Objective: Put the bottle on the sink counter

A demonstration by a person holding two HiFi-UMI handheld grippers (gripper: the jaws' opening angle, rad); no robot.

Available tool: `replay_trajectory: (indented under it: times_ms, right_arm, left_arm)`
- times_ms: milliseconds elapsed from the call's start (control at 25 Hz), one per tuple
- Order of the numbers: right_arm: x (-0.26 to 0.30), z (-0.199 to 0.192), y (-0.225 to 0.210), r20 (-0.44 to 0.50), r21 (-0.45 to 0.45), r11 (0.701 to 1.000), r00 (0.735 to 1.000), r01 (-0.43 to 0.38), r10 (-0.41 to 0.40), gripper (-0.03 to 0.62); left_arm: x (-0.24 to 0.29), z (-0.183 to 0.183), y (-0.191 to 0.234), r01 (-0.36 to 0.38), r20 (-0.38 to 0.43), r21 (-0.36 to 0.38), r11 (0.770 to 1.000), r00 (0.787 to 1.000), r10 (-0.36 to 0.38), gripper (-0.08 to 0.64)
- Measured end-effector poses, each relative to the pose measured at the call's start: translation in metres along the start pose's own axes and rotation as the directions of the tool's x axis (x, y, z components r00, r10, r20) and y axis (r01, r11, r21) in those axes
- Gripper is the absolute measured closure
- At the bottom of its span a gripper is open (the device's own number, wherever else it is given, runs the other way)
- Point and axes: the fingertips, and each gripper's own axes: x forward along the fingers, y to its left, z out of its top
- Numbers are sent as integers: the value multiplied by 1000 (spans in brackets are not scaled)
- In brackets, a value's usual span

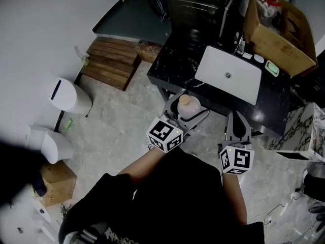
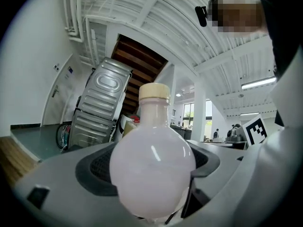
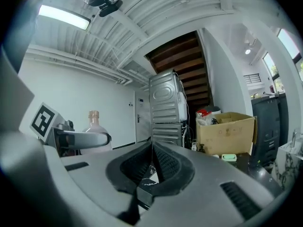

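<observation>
In the head view's centre, the left gripper [image 1: 190, 109] has its fingers [image 2: 94, 167] spread wide and clamped on the round pink bottle [image 2: 152, 150], by the black bench's [image 1: 167, 67] near edge. To the right, the right gripper's [image 3: 152, 167] fingers [image 3: 170, 164] are pressed together and empty, which only its own view shows.

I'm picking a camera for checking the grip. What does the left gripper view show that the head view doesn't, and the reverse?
Only the left gripper view: the dark pads pressed against both sides of the bottle, and the ribbed ceiling. Only the head view: the white sink basin in the black counter, and the white bin on the floor. Both: the pale pink bottle with its tan cap, held by the left gripper.
</observation>
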Motion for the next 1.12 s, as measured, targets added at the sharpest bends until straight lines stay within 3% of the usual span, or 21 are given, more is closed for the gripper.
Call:
replay_trajectory:
  times_ms: [440, 680, 880, 1120]
  right_arm:
    - [24, 0, 1, -2, 13, 998, 999, -54, 54, 554]
    - [53, 0, -3, 10, 38, 997, 998, -61, 61, 554]
    - [92, 0, -24, 36, 34, 999, 999, 34, -35, 554]
    - [160, 0, -32, -2, 23, 999, 999, 48, -48, 554]
  left_arm:
    - [1, 13, 35, -79, 17, 23, 997, 997, 79, 161]
    - [21, 7, 61, -52, -1, -8, 999, 999, 52, 161]
    - [50, 1, 98, -5, -10, -48, 999, 1000, 5, 161]
    - [85, 3, 149, 18, -37, -57, 998, 999, -20, 161]
